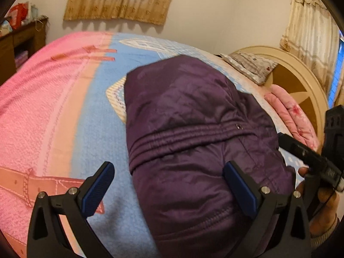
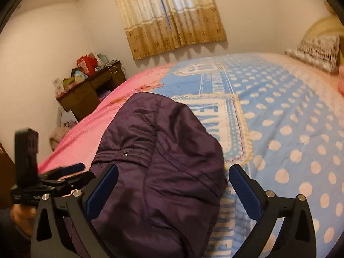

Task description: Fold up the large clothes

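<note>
The purple quilted coat (image 1: 193, 133) lies folded on the bed (image 1: 43, 111), its long axis running away from both hand-held grippers. The left hand-held gripper (image 1: 169, 191) and right hand-held gripper (image 2: 172, 190) gape wide, holding nothing. Fleecy pink-and-blue blanket (image 2: 290, 111); curtains (image 2: 172, 17) behind.

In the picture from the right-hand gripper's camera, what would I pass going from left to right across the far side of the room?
Wooden desk piled with boxes → curtain on the back wall → patterned pillow at the head of the bed.
</note>
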`<act>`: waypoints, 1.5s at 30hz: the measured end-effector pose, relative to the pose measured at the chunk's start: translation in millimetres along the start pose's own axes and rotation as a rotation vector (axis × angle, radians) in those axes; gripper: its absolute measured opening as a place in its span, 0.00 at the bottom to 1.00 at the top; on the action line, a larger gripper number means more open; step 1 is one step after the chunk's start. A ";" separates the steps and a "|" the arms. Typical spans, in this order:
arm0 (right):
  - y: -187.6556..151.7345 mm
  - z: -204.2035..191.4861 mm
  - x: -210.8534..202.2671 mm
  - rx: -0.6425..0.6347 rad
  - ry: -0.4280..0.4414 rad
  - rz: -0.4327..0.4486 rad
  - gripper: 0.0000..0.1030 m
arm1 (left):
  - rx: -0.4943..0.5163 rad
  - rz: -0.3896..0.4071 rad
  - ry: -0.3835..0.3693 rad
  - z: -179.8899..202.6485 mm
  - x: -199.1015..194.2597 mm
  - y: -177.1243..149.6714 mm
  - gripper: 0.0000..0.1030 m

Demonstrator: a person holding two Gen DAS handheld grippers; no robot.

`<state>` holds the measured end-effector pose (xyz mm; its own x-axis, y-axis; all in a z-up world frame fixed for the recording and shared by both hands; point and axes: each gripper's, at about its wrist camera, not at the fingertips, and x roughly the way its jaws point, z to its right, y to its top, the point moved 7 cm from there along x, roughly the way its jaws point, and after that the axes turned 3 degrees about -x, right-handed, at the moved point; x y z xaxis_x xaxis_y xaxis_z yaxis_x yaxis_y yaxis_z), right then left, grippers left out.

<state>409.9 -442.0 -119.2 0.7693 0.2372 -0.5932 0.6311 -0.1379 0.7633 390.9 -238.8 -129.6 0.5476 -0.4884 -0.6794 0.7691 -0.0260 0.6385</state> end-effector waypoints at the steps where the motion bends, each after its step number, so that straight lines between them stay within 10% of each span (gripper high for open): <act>1: -0.7 6.0 -0.2 0.019 0.004 0.000 0.99 | -0.007 -0.008 -0.015 -0.1 1.7 1.2 1.00; 16: -62.9 48.9 66.2 0.436 0.382 -0.173 0.99 | -0.092 -0.091 -0.228 -6.6 23.5 -11.7 1.00; 24: -64.6 43.5 82.3 0.422 0.422 -0.155 0.99 | -0.157 -0.072 -0.282 -12.2 28.9 -11.3 1.00; 28: -60.6 39.3 86.1 0.388 0.427 -0.157 0.96 | -0.168 -0.055 -0.276 -13.3 30.4 -11.1 1.00; 33: -58.7 33.9 72.5 0.424 0.512 -0.100 0.62 | -0.117 -0.025 -0.214 -1.3 21.7 -9.2 1.00; 45: -65.9 -18.3 31.1 0.394 0.588 -0.072 0.51 | -0.002 0.077 -0.116 15.7 -52.4 -23.7 0.95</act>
<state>390.5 -407.9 -183.3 0.6132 0.7232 -0.3177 0.7530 -0.4136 0.5118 338.8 -226.3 -103.5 0.5633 -0.5868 -0.5817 0.7270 0.0173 0.6864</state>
